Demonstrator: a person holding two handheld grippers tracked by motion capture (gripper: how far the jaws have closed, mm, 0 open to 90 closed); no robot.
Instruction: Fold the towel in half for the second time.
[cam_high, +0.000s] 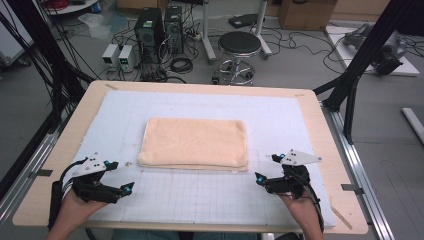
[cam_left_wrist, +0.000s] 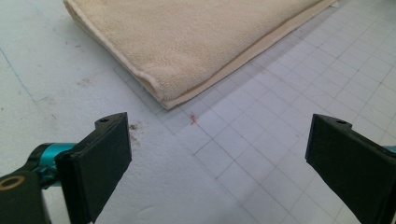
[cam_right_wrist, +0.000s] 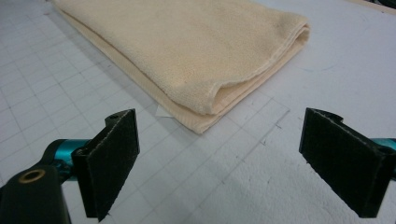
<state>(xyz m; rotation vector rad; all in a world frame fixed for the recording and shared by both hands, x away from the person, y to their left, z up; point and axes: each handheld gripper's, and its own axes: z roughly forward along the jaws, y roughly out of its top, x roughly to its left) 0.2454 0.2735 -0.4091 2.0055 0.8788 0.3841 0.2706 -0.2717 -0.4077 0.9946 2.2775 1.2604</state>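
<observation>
**A:** Your left tongs (cam_high: 120, 177) are spread wide with nothing between the jaws. They sit over the white gridded mat (cam_high: 200, 200) near the desk's front left corner, off the towel's near left corner and not touching it.

**B:** And the right ones?

**A:** Your right tongs (cam_high: 267, 167) are spread just as wide, also holding nothing. They sit near the front right, off the towel's near right corner, clear of the cloth.

**B:** Where exactly is the towel?

**A:** The cream towel (cam_high: 195, 142) lies folded flat in the middle of the mat, long side running left to right, between your two hands and a little farther from you. In the left gripper view, the towel (cam_left_wrist: 187, 42) shows its folded corner just past the gap between the jaws, with a small reddish speck (cam_left_wrist: 192, 119) on the mat just in front of it. In the right gripper view, the towel (cam_right_wrist: 187, 51) shows stacked layers at its corner, the lowest layer sticking out slightly.

**B:** What's beyond that?

**A:** The mat covers most of the wooden desk (cam_high: 320, 130). Past its far edge a round stool (cam_high: 239, 45) stands on the floor, with computer towers (cam_high: 159, 27) and cables to its left.
</observation>
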